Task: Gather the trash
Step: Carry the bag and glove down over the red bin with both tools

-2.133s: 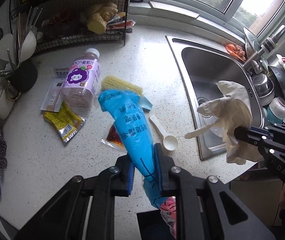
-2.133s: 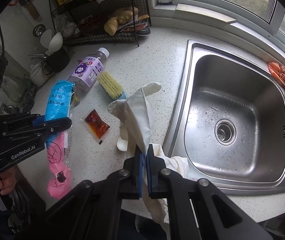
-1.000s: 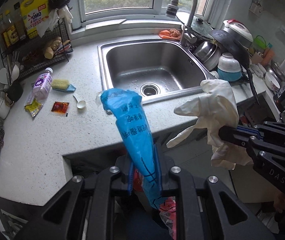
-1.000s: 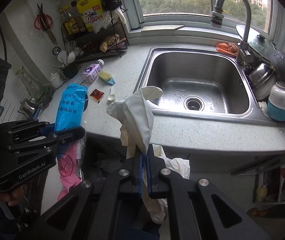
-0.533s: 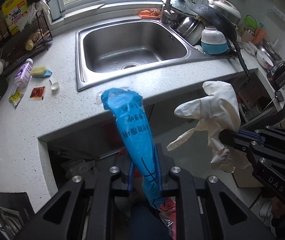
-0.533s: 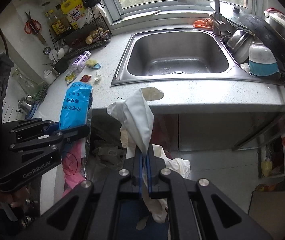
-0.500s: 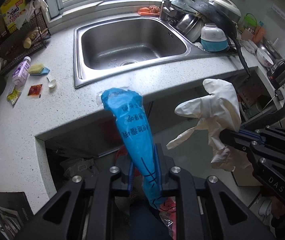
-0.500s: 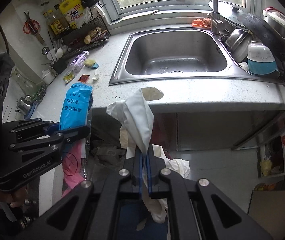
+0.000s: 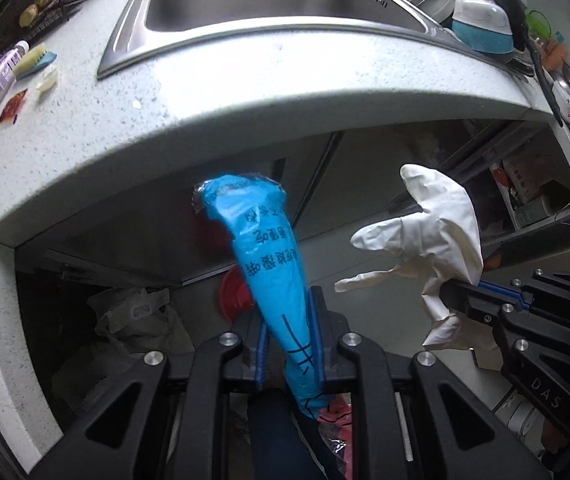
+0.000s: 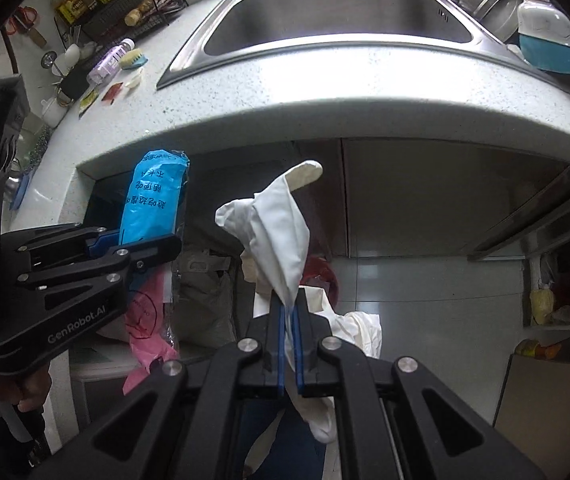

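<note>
My left gripper (image 9: 291, 312) is shut on a blue plastic wrapper (image 9: 263, 256) with black print, whose pink lower end hangs below the jaws. The same wrapper (image 10: 155, 196) shows in the right wrist view, with the left gripper (image 10: 157, 240) around it. My right gripper (image 10: 289, 312) is shut on a white rubber glove (image 10: 281, 232), its fingers sticking up; the glove (image 9: 429, 240) also appears at the right of the left wrist view, where the right gripper (image 9: 455, 292) pinches it. Both grippers hang below the countertop edge (image 9: 245, 120), in front of the cabinet. Partly hidden behind the wrapper is a red round thing (image 9: 237, 292).
On the counter's far left lie a purple bottle (image 9: 1, 76), a scrub brush (image 9: 35, 62), a white scoop (image 9: 47, 80) and a red sachet (image 9: 13, 106). The steel sink (image 10: 337, 24) sits above. A grey bag (image 9: 137, 320) lies in the open space under the counter. Dishes (image 9: 481, 24) crowd the right.
Both grippers have sunk from above the counter to below its edge, still holding the wrapper and glove. The counter and sink now fill the top of both views.
</note>
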The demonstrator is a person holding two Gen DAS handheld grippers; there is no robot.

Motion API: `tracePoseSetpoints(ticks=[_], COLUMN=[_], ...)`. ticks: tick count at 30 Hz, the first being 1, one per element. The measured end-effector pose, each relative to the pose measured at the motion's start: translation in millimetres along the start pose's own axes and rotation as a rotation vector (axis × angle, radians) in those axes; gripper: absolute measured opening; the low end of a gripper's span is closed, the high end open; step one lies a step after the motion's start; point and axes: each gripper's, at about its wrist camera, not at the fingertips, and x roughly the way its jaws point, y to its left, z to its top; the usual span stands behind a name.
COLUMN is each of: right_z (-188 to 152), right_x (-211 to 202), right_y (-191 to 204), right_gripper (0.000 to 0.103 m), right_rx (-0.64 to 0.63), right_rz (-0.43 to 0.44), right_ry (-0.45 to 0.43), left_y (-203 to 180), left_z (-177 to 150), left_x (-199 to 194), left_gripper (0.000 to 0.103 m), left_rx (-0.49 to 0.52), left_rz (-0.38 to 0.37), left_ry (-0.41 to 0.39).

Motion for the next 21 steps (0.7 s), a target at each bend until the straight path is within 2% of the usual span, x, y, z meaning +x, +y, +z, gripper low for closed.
tracePoseSetpoints(ticks=[5, 13, 21], right_z=[-3.9, -9.4, -16.6], right_x=[50.7, 137.3, 196.5], right_y=[-6.4, -26.5, -41.1], right_gripper=[0.003, 0.003, 0.003], right_rx=[-0.008, 0.01, 0.01], right_rz=[-0.001, 0.011, -0.003], right_ry=[-0.007, 0.055, 0.088], left_y=[17.8, 36.2, 35.3], left_z=[-10.1, -19.9, -15.3], left_x=[59.1, 150.7, 200.0], left_gripper=[0.016, 0.016, 0.016], left_rx=[-0.036, -0.055, -0.044], left_rz=[0.0, 0.001, 0.001], left_ry=[0.033, 0.09, 0.069])
